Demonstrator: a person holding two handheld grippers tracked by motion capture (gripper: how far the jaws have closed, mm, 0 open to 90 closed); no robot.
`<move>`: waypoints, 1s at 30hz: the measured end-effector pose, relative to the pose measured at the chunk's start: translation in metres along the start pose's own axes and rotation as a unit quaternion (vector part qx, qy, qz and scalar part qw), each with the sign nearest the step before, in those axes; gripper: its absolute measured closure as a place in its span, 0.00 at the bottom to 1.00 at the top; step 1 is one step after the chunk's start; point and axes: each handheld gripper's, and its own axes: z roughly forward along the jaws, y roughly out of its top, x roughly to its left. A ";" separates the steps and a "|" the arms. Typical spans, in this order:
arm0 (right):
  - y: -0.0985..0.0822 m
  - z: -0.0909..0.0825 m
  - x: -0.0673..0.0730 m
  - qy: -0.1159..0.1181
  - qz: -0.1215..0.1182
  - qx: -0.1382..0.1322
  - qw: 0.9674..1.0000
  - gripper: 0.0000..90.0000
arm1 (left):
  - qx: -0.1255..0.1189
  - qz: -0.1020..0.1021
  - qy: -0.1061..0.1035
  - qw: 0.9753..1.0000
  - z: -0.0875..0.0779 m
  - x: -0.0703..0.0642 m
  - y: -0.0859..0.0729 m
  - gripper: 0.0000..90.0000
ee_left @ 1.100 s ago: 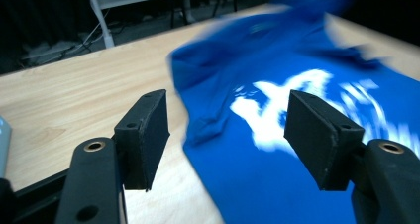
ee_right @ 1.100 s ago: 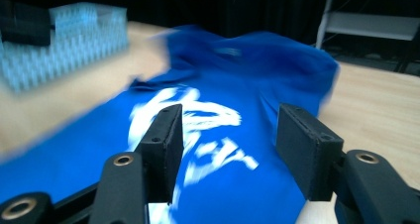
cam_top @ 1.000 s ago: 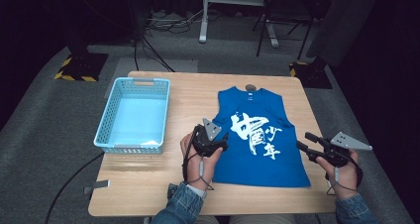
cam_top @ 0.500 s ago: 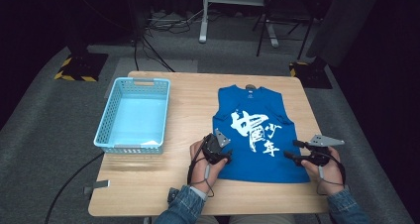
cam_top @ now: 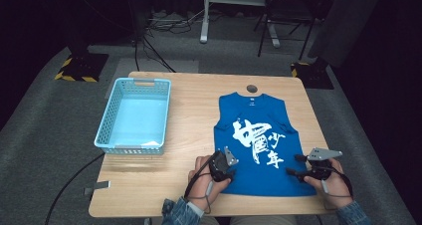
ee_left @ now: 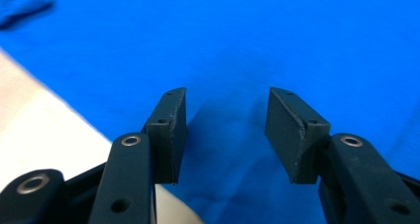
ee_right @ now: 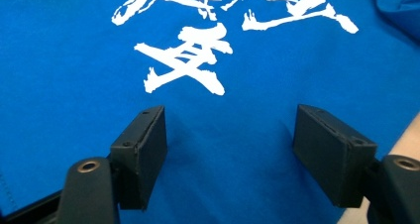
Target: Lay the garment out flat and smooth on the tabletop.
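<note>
The blue sleeveless shirt (cam_top: 259, 140) with white characters lies flat on the table's (cam_top: 199, 105) right half. My left gripper (ee_left: 225, 130), jaws just narrowing, and my right gripper (ee_right: 228, 154), wide apart, each straddle hem cloth, unpinched.

Blue denim sleeves cover both forearms at the bottom edge of the high view. The left gripper (cam_top: 223, 166) is a black body with a small grey plate and a dark cable looping below it. The right gripper (cam_top: 297, 166) carries a grey three-cornered plate. In the gripper views the jaws are matte black blocks with silver rivets.
</note>
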 end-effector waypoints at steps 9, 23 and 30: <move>-0.017 -0.033 0.036 0.038 -0.032 0.058 0.997 0.33 | 0.028 0.033 -0.048 0.998 -0.025 -0.039 -0.019 0.42; 0.017 0.005 -0.015 -0.010 0.025 -0.016 1.000 0.26 | -0.022 -0.021 0.024 0.999 0.014 0.033 0.024 0.29; 0.015 0.015 -0.018 -0.019 0.020 0.005 1.000 0.26 | -0.014 -0.030 0.000 0.999 0.024 0.027 0.018 0.30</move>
